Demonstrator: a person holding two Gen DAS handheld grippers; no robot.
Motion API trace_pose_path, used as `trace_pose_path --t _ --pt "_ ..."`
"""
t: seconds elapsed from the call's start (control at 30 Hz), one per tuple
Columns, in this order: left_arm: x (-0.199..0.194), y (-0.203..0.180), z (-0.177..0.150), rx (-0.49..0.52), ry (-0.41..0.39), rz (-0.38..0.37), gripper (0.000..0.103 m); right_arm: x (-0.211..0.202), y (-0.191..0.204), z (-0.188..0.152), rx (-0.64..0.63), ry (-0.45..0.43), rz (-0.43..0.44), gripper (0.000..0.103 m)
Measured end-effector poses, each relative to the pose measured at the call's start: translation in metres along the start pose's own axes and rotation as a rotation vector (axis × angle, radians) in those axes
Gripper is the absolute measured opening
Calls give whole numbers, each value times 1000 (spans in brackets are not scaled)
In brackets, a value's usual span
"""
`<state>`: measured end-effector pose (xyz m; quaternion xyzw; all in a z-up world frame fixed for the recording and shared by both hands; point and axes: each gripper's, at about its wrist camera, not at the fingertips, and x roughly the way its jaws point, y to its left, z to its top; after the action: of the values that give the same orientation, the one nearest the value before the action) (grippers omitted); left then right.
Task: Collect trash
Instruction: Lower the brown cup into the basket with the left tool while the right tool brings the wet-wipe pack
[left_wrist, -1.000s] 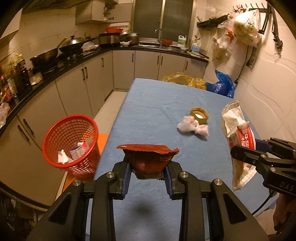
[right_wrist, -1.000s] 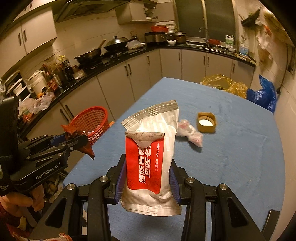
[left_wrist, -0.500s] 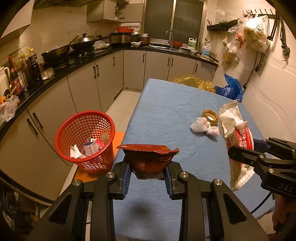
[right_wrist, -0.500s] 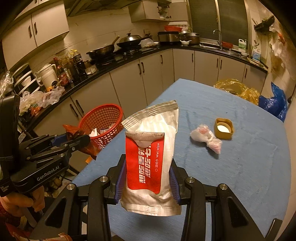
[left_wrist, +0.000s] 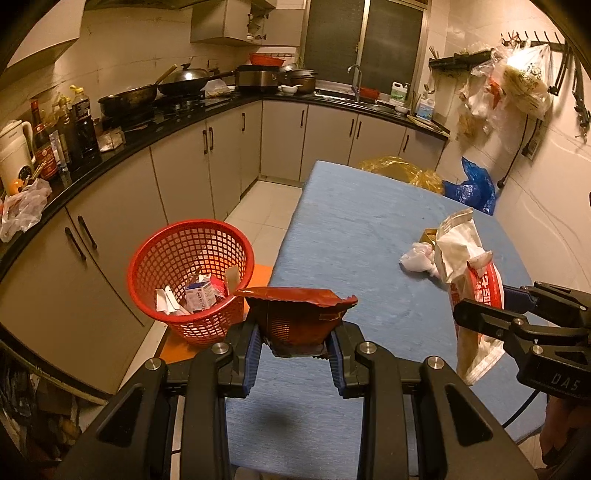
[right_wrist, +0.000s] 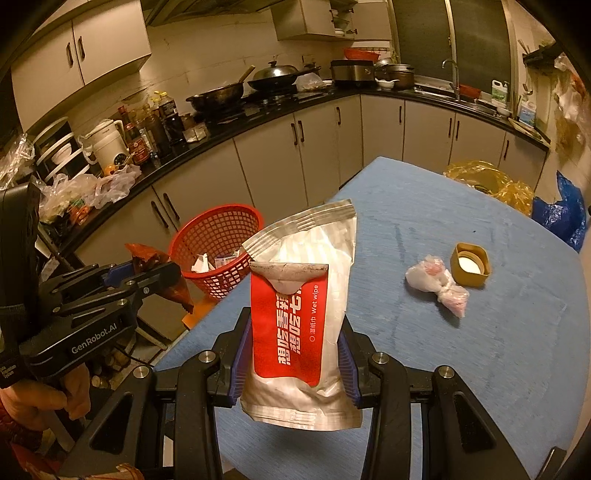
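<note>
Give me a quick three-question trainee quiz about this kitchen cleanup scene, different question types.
1. True or false: the red mesh plastic basket is empty.
2. Which tongs grip the white-and-red wet wipe pouch? A left tongs B right tongs
3. Fill in: the crumpled white plastic wad lies on the blue table beside a small yellow ___.

Key: 1 false, it holds paper scraps. 2 B; the left grips a torn dark-red wrapper. 3 cap.
</note>
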<state>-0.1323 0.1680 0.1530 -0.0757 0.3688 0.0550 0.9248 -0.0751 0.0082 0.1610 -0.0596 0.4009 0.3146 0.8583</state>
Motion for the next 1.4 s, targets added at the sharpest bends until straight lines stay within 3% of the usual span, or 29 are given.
trace_pose_path --t 0.67,1.4 --pt "12 28 6 -49 5 10 30 23 12 12 -9 27 8 45" --pt "31 105 16 -110 32 49 30 77 42 47 3 62 41 45"
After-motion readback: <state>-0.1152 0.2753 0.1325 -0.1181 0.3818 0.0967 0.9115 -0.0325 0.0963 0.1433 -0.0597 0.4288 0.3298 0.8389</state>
